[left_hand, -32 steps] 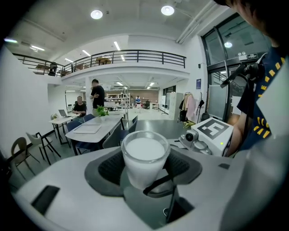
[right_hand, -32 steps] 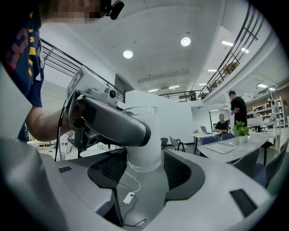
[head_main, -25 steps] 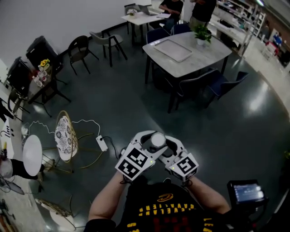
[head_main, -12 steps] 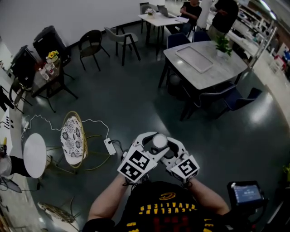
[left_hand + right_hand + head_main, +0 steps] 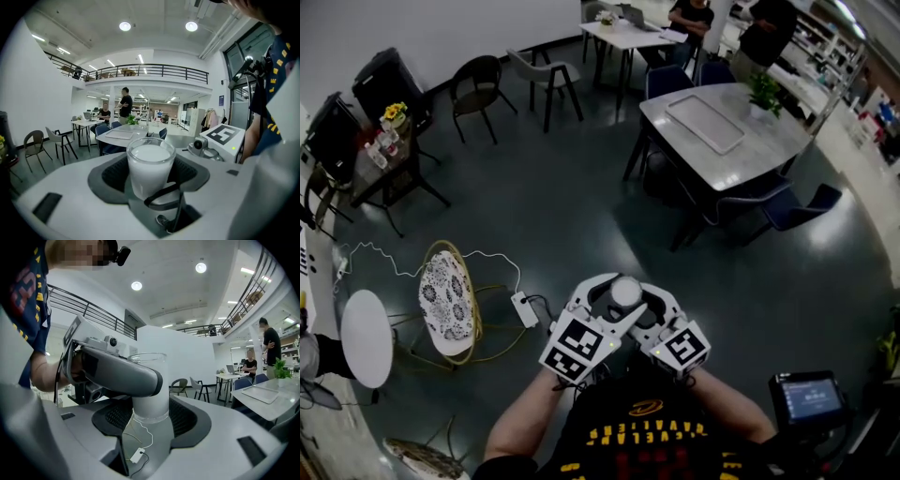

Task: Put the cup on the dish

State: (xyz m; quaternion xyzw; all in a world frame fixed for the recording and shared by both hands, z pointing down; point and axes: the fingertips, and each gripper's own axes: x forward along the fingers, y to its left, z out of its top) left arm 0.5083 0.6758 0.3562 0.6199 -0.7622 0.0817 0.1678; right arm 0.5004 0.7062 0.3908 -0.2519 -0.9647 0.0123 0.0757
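Held in air above floor (image 5: 581, 216), close to torso: cup (image 5: 626, 289), upright, white fill. Pinched by L gripper (image 5: 614, 292), jaws wide, pads on both sides of cup. Same cup clamped by R gripper (image 5: 639, 295) from opp. side, jaws crossing L's. Grey surface (image 5: 769, 141) w/ tray (image 5: 705, 122) well apart.

The head view is dim and grey, blackening at its corners, with a pale sheen on the floor (image 5: 855, 251) toward 3 o'clock. Both gripper views are bright under round ceiling lights (image 5: 124, 26) at 12 o'clock and bowed at the rims; the cup (image 5: 147, 168) looks washed-out white.
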